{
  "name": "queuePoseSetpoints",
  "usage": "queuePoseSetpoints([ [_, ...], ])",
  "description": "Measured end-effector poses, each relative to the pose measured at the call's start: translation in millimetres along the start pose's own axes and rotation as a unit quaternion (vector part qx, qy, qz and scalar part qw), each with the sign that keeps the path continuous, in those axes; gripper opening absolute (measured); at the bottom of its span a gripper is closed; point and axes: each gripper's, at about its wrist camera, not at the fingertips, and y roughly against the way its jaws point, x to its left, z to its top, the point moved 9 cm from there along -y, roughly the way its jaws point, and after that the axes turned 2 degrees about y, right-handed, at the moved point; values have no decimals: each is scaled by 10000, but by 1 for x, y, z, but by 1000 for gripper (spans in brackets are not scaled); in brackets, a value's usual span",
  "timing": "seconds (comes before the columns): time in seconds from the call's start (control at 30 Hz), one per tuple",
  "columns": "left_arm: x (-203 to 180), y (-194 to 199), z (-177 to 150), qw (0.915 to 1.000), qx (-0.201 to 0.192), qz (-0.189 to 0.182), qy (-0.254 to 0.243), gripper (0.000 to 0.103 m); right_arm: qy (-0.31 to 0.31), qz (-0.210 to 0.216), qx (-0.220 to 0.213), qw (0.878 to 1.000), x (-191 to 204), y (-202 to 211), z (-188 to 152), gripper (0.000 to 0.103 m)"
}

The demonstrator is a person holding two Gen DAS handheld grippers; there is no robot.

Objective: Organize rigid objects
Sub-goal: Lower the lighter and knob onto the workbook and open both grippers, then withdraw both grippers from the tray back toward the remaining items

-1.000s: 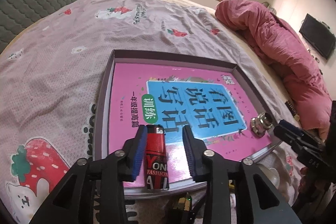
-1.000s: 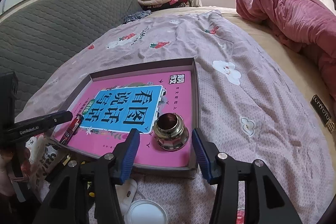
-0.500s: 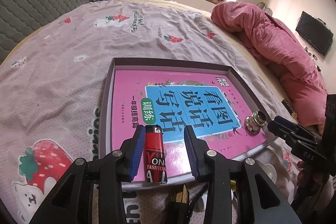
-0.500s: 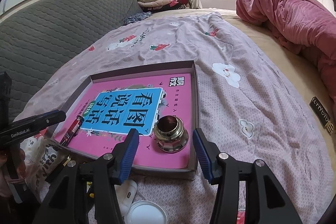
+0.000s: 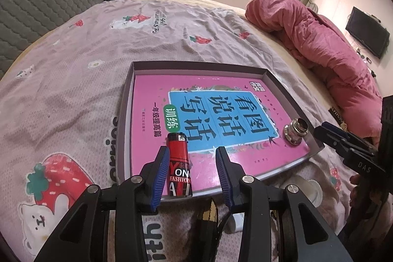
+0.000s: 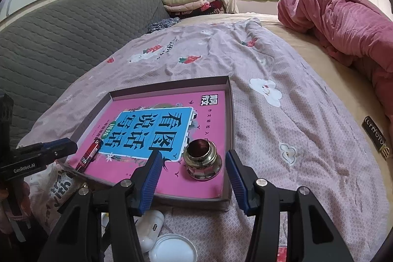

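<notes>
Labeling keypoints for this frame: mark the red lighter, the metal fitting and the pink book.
red lighter [image 5: 178, 165]: left wrist view, on its printed red body.
metal fitting [image 6: 202, 160]: right wrist view, on its brass side wall below the opening.
pink book [image 6: 211, 112]: right wrist view, on bare pink cover near the far right corner.

So there's a shallow box sitting on the bed, with a book lying flat inside it. On the book, a lighter lies at the near left edge and a metal fitting stands near the right corner. Blanket is piled far right.
</notes>
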Motion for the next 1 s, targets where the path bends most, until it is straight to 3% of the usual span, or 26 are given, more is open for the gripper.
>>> queuePoseSetpoints([
  [0.63, -1, 6, -23, 9993, 364, 68, 86, 40, -15, 20, -291, 9996, -1, 27, 3, 53],
  [1.0, 1, 22, -31, 9992, 382, 110, -43, 40, 92, 3, -202, 9998, 7, 42, -11, 54],
])
